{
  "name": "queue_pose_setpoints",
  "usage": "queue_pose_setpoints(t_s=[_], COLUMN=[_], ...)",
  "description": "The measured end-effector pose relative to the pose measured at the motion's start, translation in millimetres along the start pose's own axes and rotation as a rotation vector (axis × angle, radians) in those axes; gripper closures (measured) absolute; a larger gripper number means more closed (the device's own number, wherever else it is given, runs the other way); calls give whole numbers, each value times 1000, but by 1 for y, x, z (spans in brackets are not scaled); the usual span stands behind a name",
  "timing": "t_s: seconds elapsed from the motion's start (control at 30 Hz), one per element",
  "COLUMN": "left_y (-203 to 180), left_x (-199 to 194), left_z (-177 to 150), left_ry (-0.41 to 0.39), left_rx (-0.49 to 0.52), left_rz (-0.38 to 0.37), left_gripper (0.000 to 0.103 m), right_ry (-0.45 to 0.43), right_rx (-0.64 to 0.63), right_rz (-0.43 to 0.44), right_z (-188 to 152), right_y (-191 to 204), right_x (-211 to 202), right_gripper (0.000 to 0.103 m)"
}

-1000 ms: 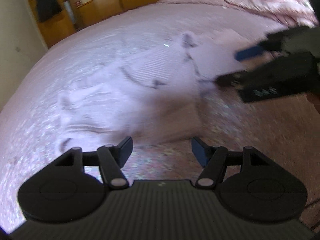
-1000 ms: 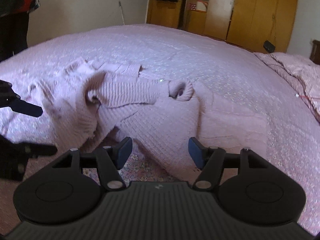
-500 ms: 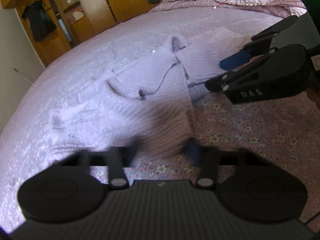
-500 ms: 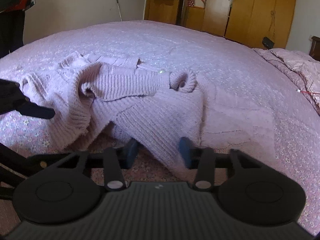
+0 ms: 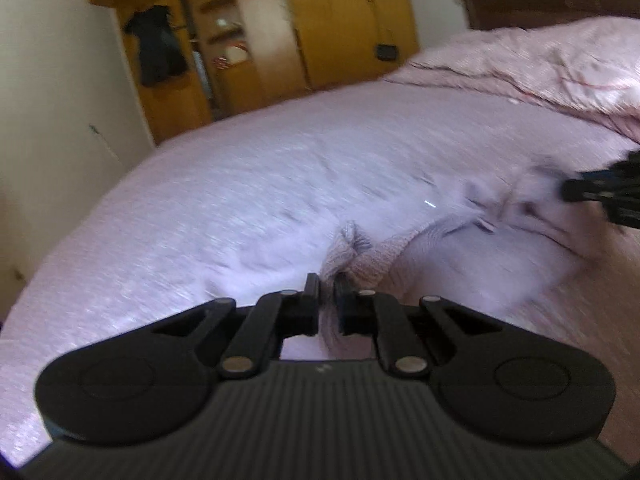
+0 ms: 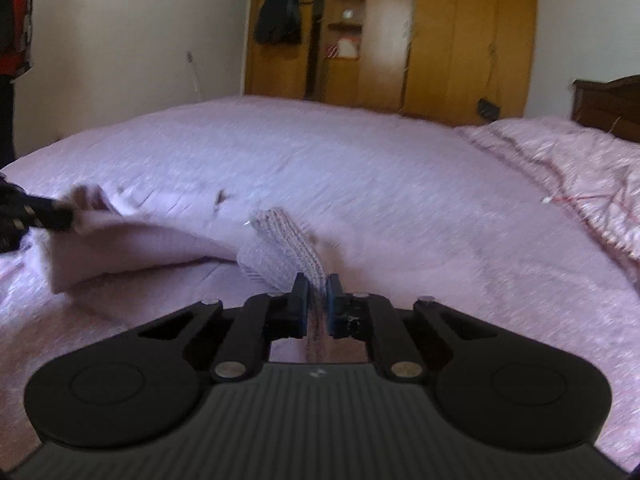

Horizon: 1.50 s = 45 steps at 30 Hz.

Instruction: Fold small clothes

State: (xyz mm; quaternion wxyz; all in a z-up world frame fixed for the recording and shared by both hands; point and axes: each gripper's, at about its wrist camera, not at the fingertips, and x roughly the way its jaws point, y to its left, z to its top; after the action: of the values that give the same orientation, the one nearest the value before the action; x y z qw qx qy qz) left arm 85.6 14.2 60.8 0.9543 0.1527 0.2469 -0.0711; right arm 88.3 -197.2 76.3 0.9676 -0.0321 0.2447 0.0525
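A small lilac knit sweater (image 5: 460,256) lies partly lifted over the pink bedspread. My left gripper (image 5: 327,286) is shut on a bunched edge of the sweater. My right gripper (image 6: 317,286) is shut on a ribbed hem of the same sweater (image 6: 280,248). The knit stretches between both grippers, raised off the bed. The right gripper shows at the right edge of the left wrist view (image 5: 600,196). The left gripper shows at the left edge of the right wrist view (image 6: 36,212). Both views are motion-blurred.
The pink floral bedspread (image 6: 360,168) covers a wide bed. A crumpled pink quilt (image 6: 580,168) lies at the right by a dark headboard (image 6: 608,100). A yellow wooden wardrobe (image 6: 460,36) with a hanging dark garment (image 6: 278,8) stands behind.
Both grippers went from open to shut on the sweater's near edge. They then lifted it, so the knit now hangs stretched between them and the cameras tilt up toward the wardrobe.
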Motion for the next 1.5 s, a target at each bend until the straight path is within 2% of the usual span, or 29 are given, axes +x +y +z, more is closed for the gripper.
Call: queue_pose_setpoints(t_s=[0.1, 0.37, 0.5, 0.67, 0.73, 0.83, 0.9, 1.0, 1.2, 1.27, 1.3, 1.33, 1.4, 1.5], left_y=[19, 69, 80, 81, 83, 93, 102, 112, 124, 122, 120, 118, 114, 108], left_x=[7, 52, 81, 128, 149, 170, 170, 159, 146, 149, 152, 153, 156, 167], left_z=[13, 36, 42, 42, 35, 22, 16, 16, 26, 27, 26, 25, 24, 21], left_ry=[-22, -6, 11, 54, 107, 204, 227, 220, 234, 247, 254, 257, 254, 296], left_rx=[-19, -103, -70, -39, -45, -103, -164, -236, -353, -381, -392, -400, -401, -401], left_rz=[54, 124, 143, 185, 253, 273, 248, 192, 36, -18, -39, -53, -66, -92], left_gripper=[94, 98, 98, 98, 96, 96, 96, 96, 94, 78, 58, 44, 42, 42], right_ry=[-6, -35, -31, 47, 111, 215, 206, 205, 200, 191, 188, 182, 168, 152], right_rx=[13, -41, -63, -30, -3, 51, 65, 80, 160, 194, 208, 219, 231, 227], right_rz=[-35, -135, -179, -232, -230, -227, -203, -177, -142, -128, -121, -114, -98, -79], right_z=[8, 35, 45, 41, 35, 20, 14, 15, 22, 22, 23, 24, 24, 21], right_y=[-14, -47, -64, -89, -98, -115, -122, -126, -132, -129, -127, -126, -122, -114], right_x=[3, 29, 57, 116, 143, 177, 182, 180, 159, 148, 143, 139, 131, 123], right_gripper=[94, 94, 94, 94, 94, 93, 92, 87, 61, 57, 56, 54, 49, 46])
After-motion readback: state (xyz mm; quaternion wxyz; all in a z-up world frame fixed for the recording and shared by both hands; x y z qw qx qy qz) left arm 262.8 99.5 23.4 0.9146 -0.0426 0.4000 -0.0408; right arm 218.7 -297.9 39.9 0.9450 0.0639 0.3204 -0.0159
